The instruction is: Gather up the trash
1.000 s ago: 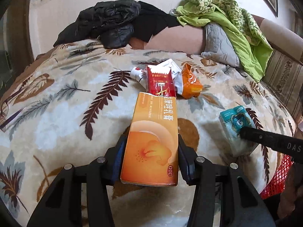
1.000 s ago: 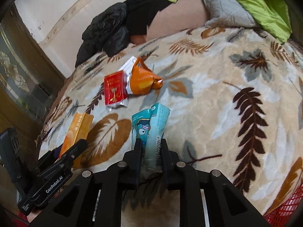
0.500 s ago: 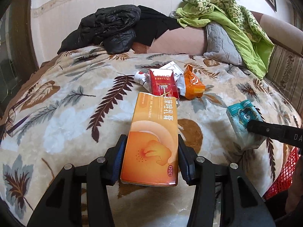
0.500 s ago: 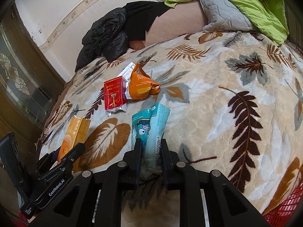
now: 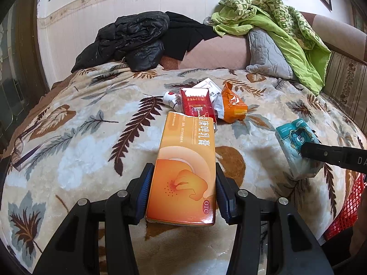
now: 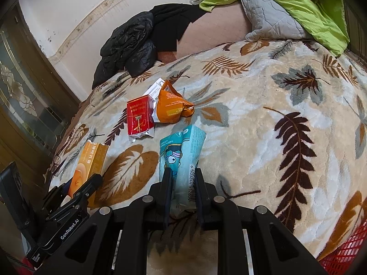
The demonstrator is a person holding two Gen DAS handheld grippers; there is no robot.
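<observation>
My left gripper point(image 5: 182, 178) is shut on a long orange box point(image 5: 185, 167) and holds it above the leaf-patterned blanket point(image 5: 75, 151); the box also shows in the right wrist view point(image 6: 91, 162). My right gripper point(image 6: 182, 176) is shut on a teal tissue packet point(image 6: 183, 153), also visible in the left wrist view point(image 5: 296, 146). Further back on the blanket lie a red packet point(image 5: 196, 103), an orange crumpled wrapper point(image 5: 234, 107) and a white packet point(image 5: 209, 87).
A red mesh basket point(image 5: 346, 210) shows at the bed's near right edge, also in the right wrist view point(image 6: 344, 252). Black jackets point(image 5: 130, 41), a grey cushion point(image 5: 266, 52) and green cloth point(image 5: 284, 32) lie at the back. A glass-panelled door point(image 6: 25, 105) stands at the left.
Both grippers have drawn back and risen slightly with their held items; the bed and trash pile look farther away. The grips are unchanged.
</observation>
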